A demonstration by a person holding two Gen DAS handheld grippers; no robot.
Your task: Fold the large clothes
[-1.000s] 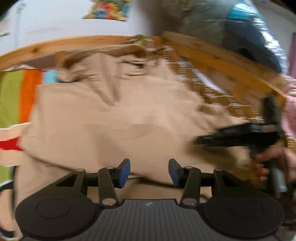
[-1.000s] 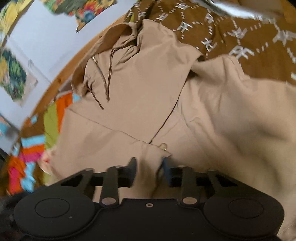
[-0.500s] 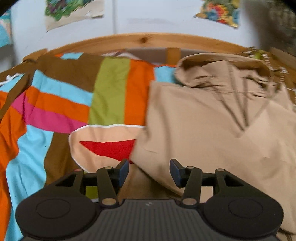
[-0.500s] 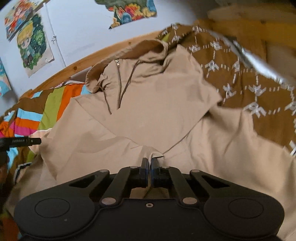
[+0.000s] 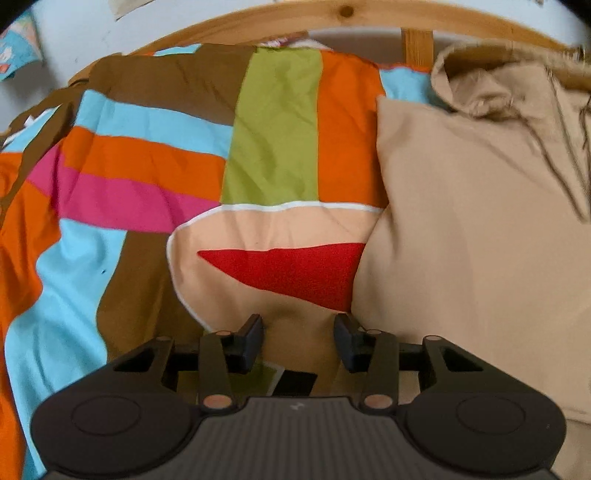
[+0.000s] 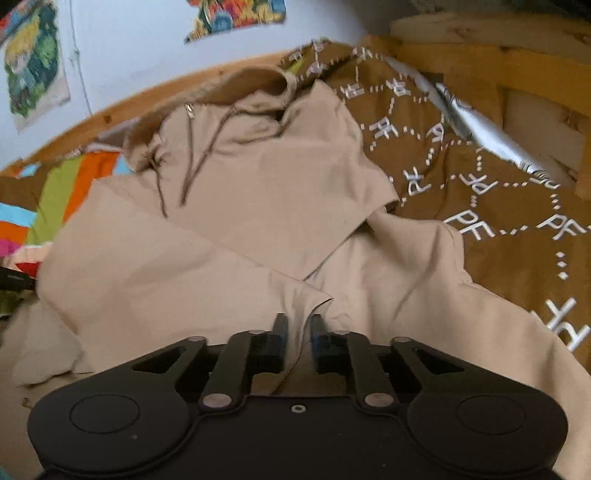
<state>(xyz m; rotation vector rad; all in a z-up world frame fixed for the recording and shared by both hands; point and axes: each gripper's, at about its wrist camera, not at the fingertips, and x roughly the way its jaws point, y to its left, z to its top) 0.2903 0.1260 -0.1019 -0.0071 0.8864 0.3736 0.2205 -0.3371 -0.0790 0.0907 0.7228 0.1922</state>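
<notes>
The soft, limp beige hoodie sprawls on the bed ahead of the right gripper, whose narrowly parted fingers straddle a raised fold worth pinching; the left gripper gapes wide, empty.

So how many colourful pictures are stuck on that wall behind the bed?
3 in view: one colourful paper picture at the right camera's far left, another top centre, and a corner of one in the left camera, possibly the same. Others may be out of frame.
</notes>
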